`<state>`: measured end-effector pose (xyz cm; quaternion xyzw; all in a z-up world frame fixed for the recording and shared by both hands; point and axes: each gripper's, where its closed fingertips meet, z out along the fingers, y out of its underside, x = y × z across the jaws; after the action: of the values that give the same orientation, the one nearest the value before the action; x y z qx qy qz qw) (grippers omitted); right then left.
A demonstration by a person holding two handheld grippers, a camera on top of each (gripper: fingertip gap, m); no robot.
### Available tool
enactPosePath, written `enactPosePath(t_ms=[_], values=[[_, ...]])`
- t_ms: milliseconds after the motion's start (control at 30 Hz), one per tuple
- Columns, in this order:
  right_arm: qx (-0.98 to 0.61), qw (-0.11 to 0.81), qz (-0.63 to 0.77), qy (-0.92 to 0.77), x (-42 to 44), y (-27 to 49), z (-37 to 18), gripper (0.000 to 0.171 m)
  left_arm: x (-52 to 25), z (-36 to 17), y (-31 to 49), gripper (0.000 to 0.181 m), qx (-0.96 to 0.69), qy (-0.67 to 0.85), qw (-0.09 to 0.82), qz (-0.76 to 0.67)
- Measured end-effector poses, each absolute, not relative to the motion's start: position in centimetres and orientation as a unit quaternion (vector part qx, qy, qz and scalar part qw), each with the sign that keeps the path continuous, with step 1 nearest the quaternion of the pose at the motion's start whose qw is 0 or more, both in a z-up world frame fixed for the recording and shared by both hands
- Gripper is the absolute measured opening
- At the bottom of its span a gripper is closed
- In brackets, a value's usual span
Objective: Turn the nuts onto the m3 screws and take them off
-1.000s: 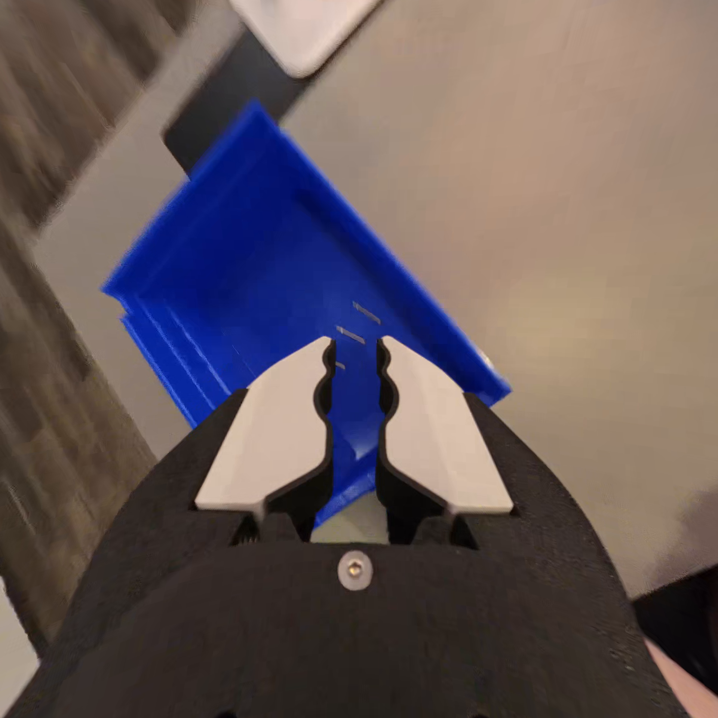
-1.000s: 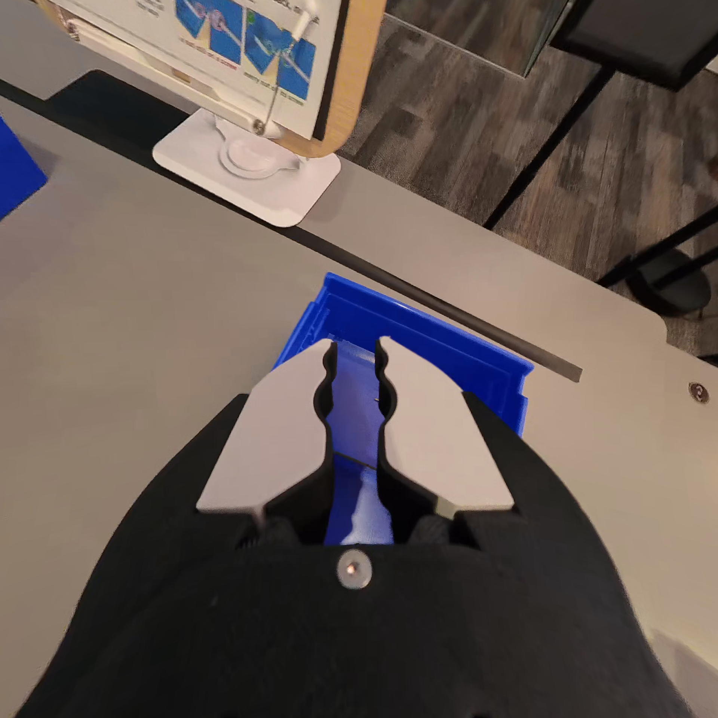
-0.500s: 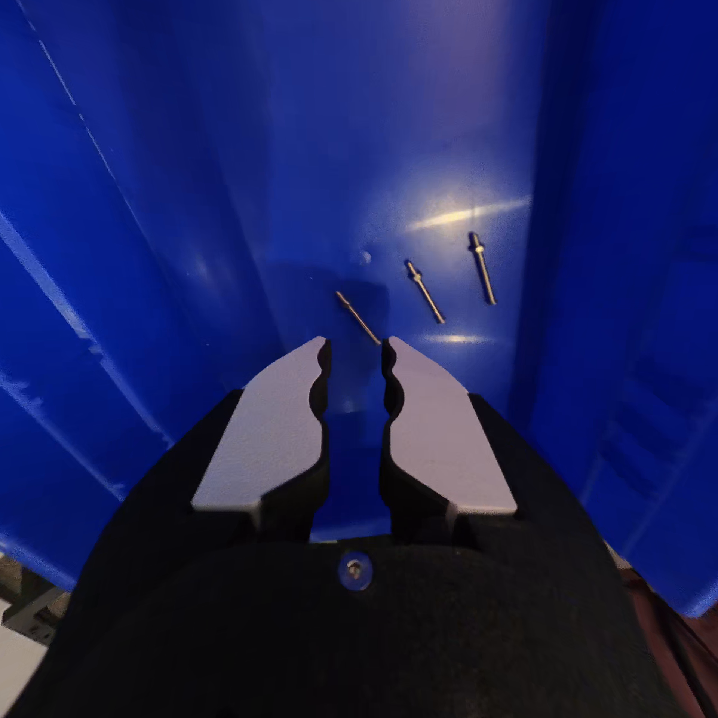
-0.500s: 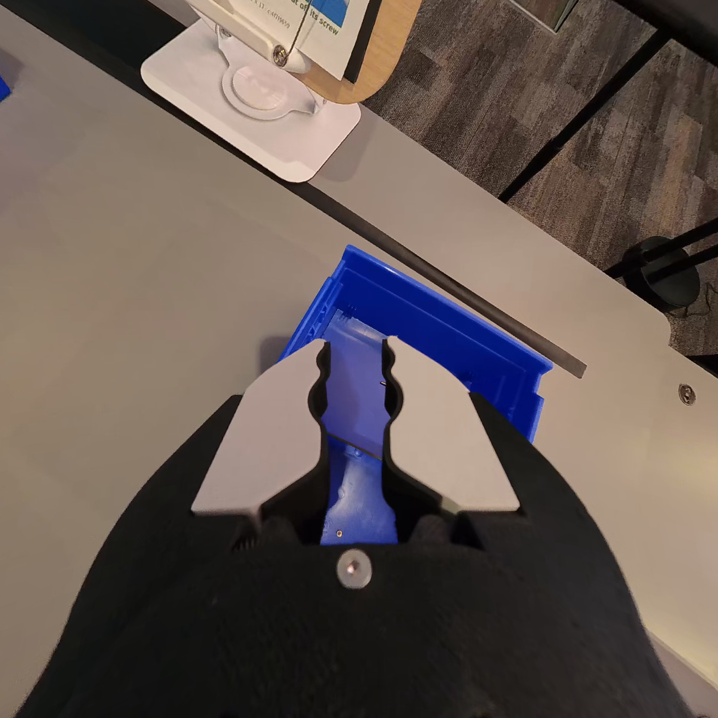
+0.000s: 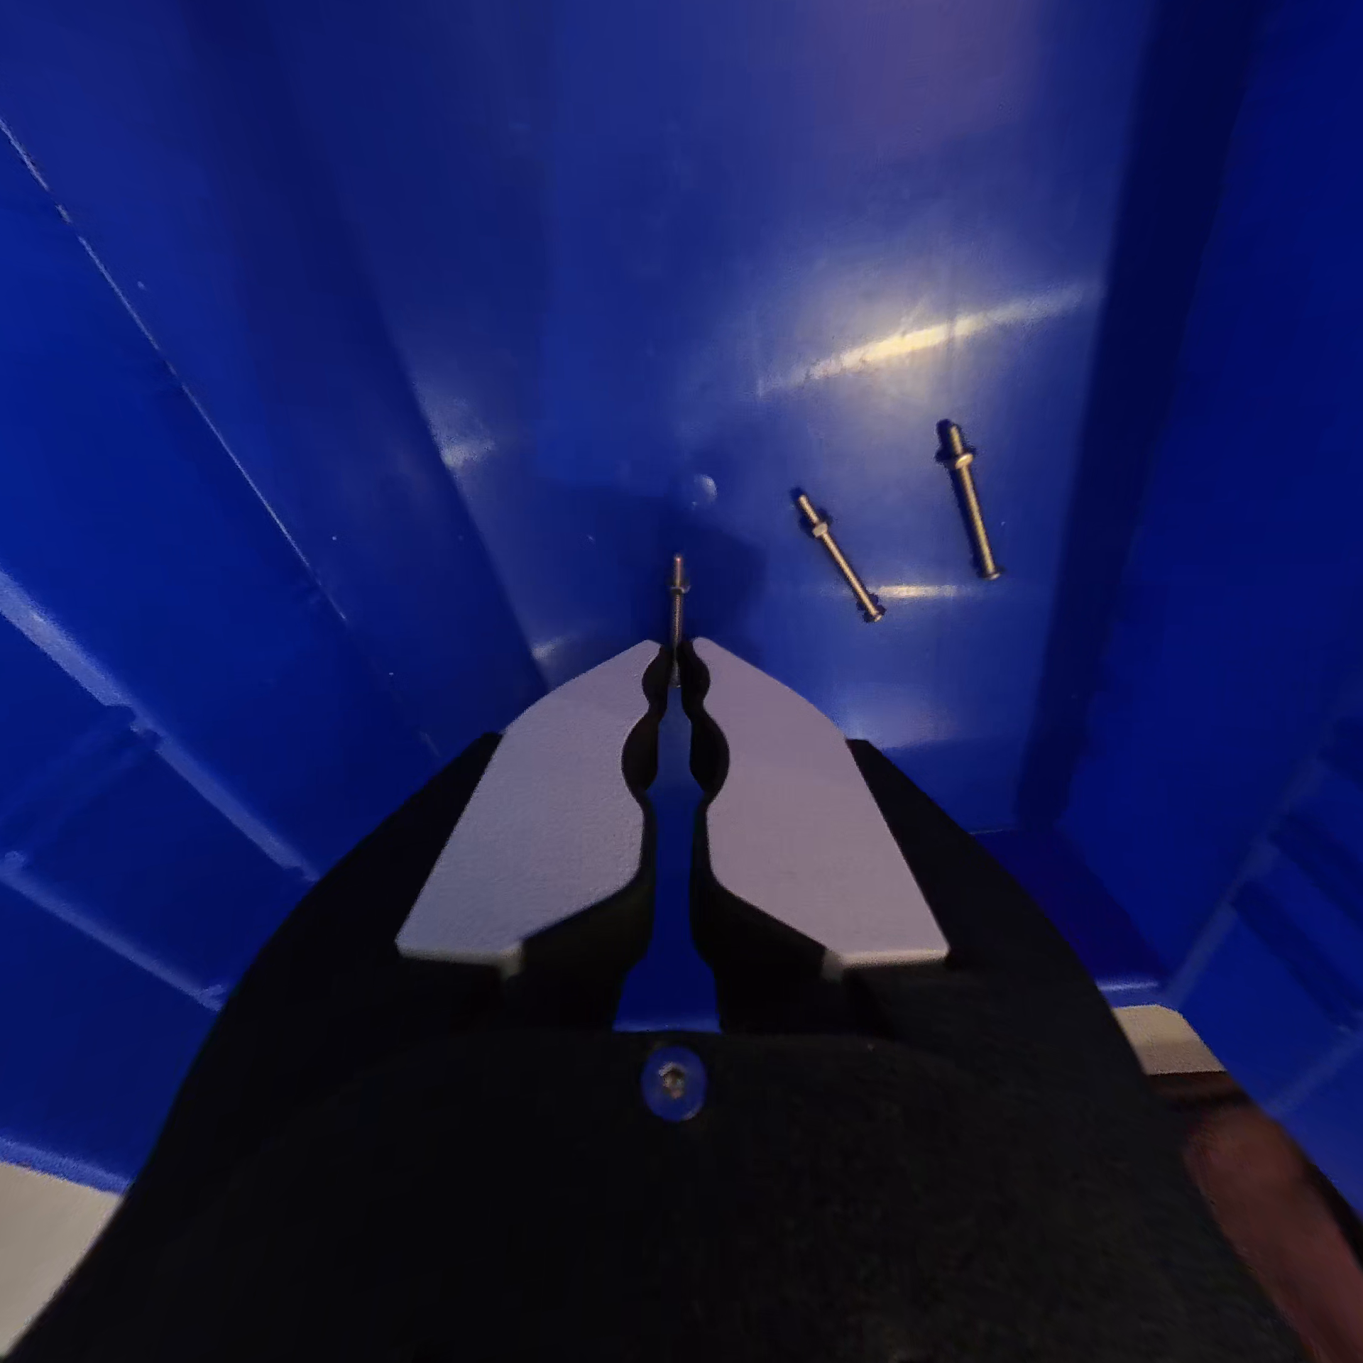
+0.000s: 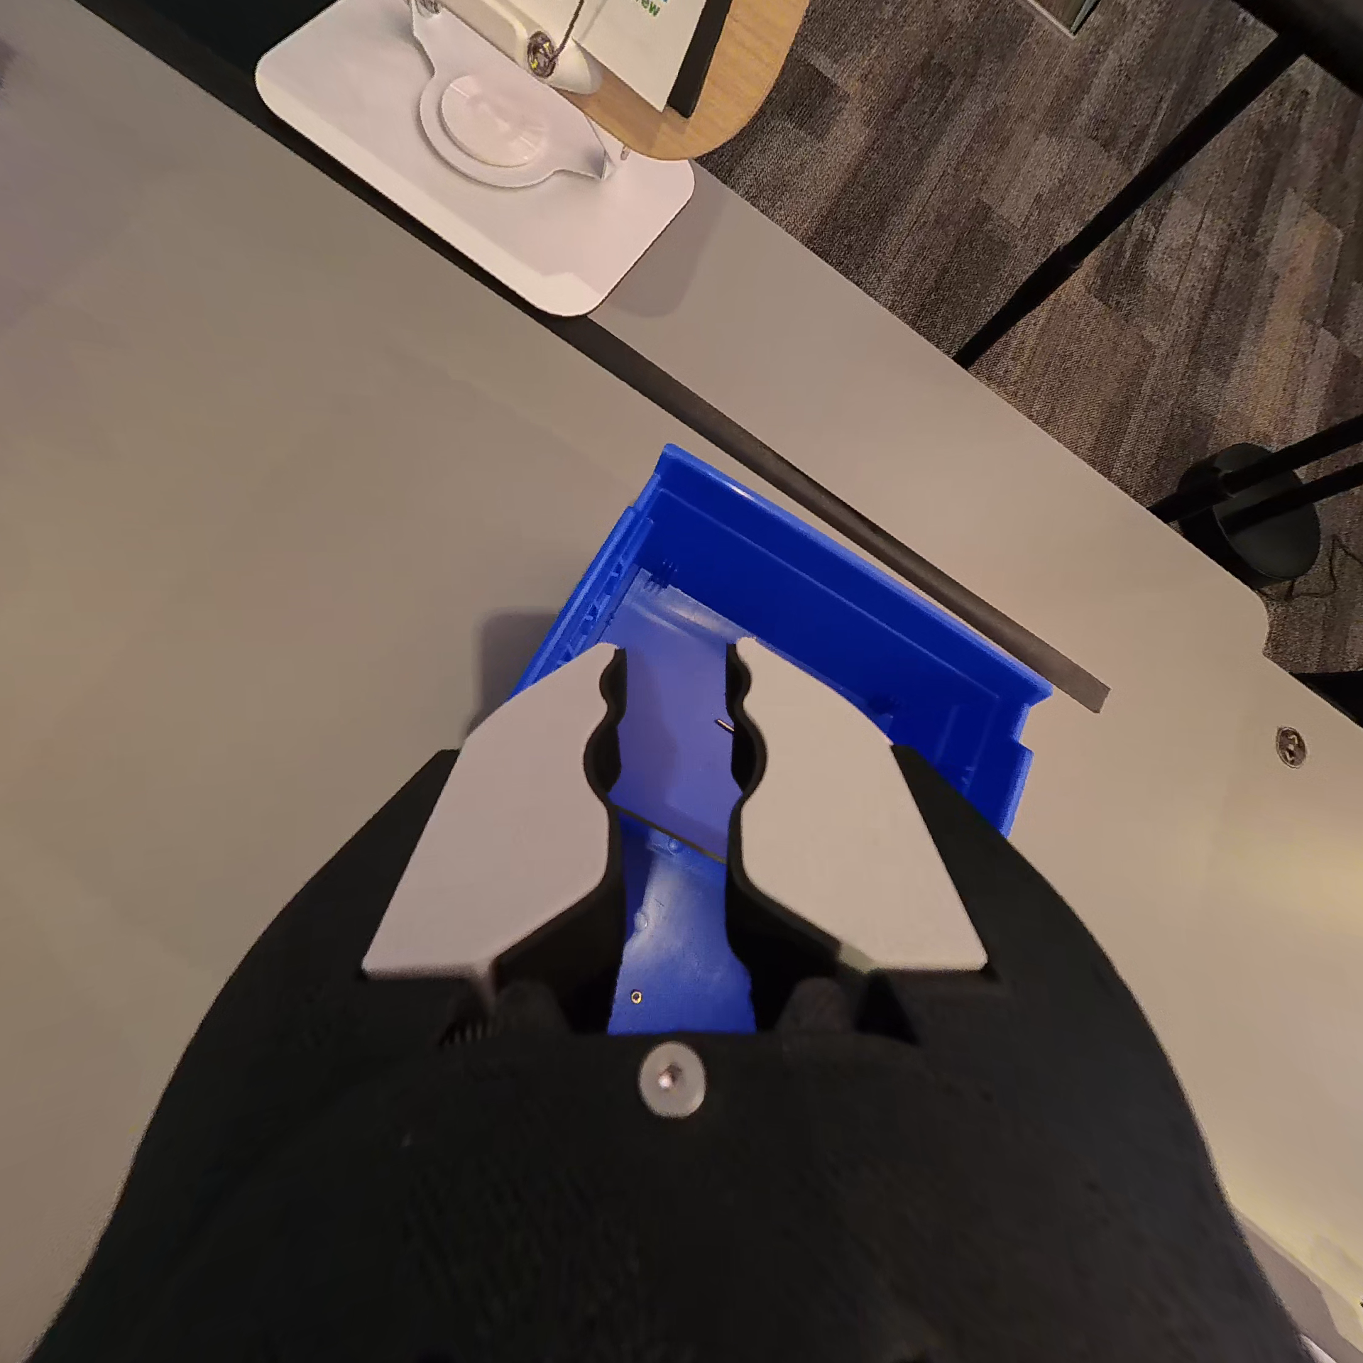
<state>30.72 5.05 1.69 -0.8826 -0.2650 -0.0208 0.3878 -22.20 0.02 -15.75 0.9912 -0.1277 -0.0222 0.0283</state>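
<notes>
In the left wrist view my left gripper (image 5: 676,649) is deep inside a blue bin (image 5: 369,369) and shut on a thin M3 screw (image 5: 676,599) that points away from the tips, a small nut near its far end. Two more screws with nuts, one in the middle (image 5: 838,557) and one at the right (image 5: 968,501), lie on the bin floor to the right. In the right wrist view my right gripper (image 6: 675,649) is open and empty above a second blue bin (image 6: 811,583). A tiny nut (image 6: 636,997) lies on that bin's floor.
A white stand (image 6: 479,170) holding a wood-edged card sits at the back of the grey table (image 6: 221,479). A dark slot (image 6: 848,538) runs along the table behind the right bin. The table edge and dark floor (image 6: 1106,221) lie beyond. The tips of one gripper are about 55 centimetres away from the tips of the other.
My left gripper dropped into the blue bin and closed on the leftmost screw, which now points straight ahead. My right gripper moved closer over its bin and stayed open.
</notes>
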Motion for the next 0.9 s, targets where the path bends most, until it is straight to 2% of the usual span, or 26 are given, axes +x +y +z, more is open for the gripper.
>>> enactPosePath(t_ms=[67,133,200,300,400,500,567,667,900], values=[[-0.882,0.387,-0.023,-0.266,30.7,5.1,1.7,0.027,-22.3,-15.3,0.0,0.003,0.99,-0.137,0.026,-0.018],[-0.878,0.396,-0.03,-0.267,30.6,5.2,2.0,0.027,-22.2,-13.3,0.7,0.003,0.991,-0.131,-0.019,0.002],[-0.863,0.423,-0.036,-0.272,30.1,5.4,3.1,0.027,-21.0,-9.3,2.0,0.003,0.983,-0.135,-0.117,0.045],[-0.81,0.504,-0.001,-0.299,27.1,5.4,6.2,0.026,-16.3,-0.9,3.8,0.002,0.915,-0.2,-0.322,0.141],[-0.709,0.574,0.159,-0.377,20.0,2.6,9.4,0.026,-8.2,5.6,1.1,0.002,0.793,-0.327,-0.426,0.287],[-0.59,0.573,0.376,-0.426,13.3,-2.9,12.4,0.024,-0.9,8.5,-3.0,0.002,0.689,-0.413,-0.443,0.398],[-0.551,0.544,0.446,-0.45,10.5,-5.5,12.7,0.016,2.6,8.7,-5.0,0.002,0.661,-0.428,-0.427,0.445],[-0.54,0.525,0.468,-0.463,8.2,-6.9,12.1,0.023,5.9,8.2,-7.3,0.002,0.638,-0.445,-0.395,0.489],[-0.55,0.483,0.509,-0.452,6.4,-7.4,10.9,0.021,7.5,8.4,-9.0,0.002,0.622,-0.455,-0.383,0.509]])
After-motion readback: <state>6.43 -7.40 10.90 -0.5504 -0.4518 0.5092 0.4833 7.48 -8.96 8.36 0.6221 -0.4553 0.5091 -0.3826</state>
